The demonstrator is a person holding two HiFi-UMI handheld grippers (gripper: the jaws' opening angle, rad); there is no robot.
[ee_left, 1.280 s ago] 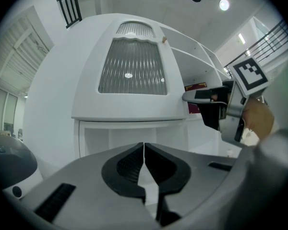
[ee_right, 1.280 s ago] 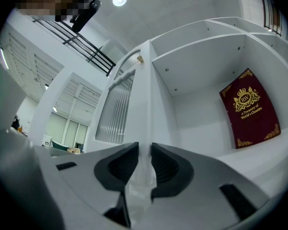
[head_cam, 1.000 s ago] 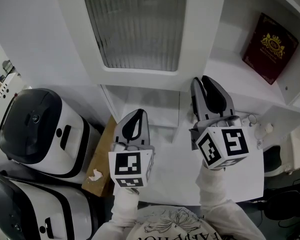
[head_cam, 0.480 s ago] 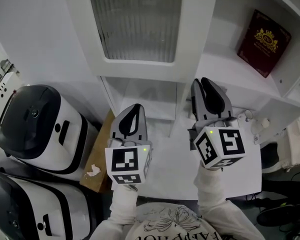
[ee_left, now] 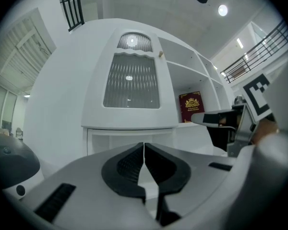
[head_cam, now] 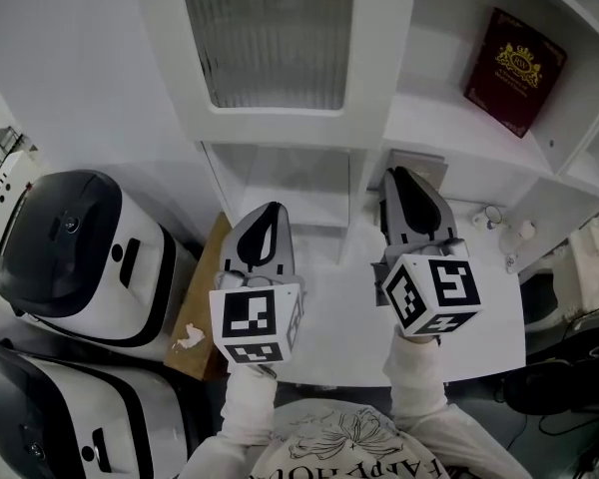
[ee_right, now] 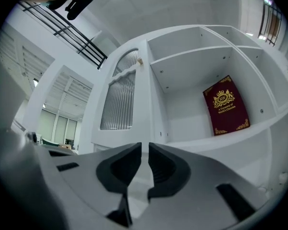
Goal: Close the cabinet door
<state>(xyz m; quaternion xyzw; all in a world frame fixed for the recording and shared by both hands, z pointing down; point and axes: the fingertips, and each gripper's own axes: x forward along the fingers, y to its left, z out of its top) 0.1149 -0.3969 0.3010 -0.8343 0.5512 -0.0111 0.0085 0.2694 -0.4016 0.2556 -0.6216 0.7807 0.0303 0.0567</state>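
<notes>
My head view cuts off the top of the cabinet door (head_cam: 280, 58). The small pale things (head_cam: 524, 233) on the counter (head_cam: 489, 312), just right of my right gripper (head_cam: 398, 174), are too small to tell. The lower black-and-white machine (head_cam: 70, 417) runs off the bottom-left corner.

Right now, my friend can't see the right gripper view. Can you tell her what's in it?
The grey right tongs fill the bottom of the picture, jaws almost together with nothing between them. Beyond them, a white-framed door with ribbed glass stands left of open white shelves, where a dark red book with a gold crest stands upright.
</notes>
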